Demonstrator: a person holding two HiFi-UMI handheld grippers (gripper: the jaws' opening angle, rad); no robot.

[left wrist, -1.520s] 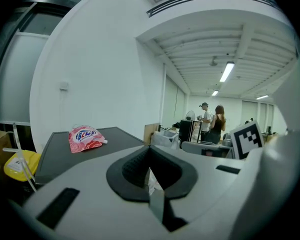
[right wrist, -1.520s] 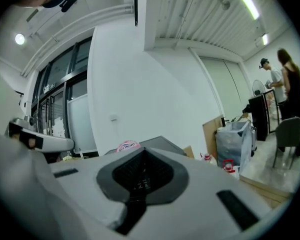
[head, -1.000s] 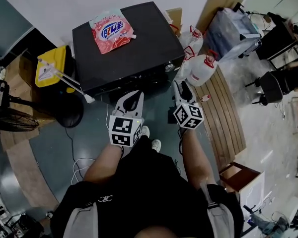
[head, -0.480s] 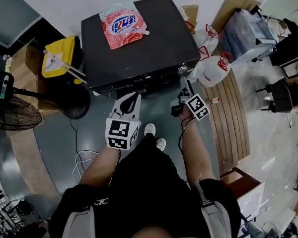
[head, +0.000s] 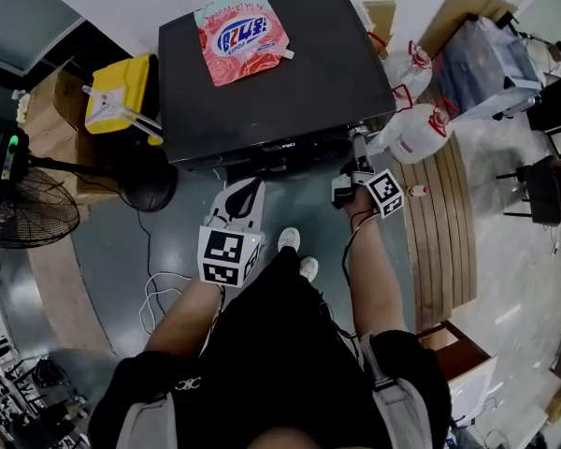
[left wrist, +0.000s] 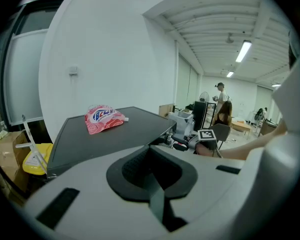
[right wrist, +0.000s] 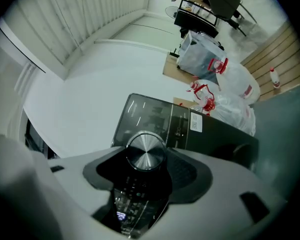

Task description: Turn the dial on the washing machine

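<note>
Right gripper (right wrist: pixel 149 176) jaws apart, silver dial (right wrist: pixel 146 151) of washing machine (head: pixel 271 73) between them; left gripper (left wrist: pixel 152 171) jaws together, holding nothing.

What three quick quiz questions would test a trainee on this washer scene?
1. True or false: the pouch lies on the washer.
2. Which gripper has the dial between its jaws?
3. The left gripper is: A shut and empty; B shut on the pouch.
Key: 1 true; 2 the right gripper, jaws apart; 3 A.
</note>
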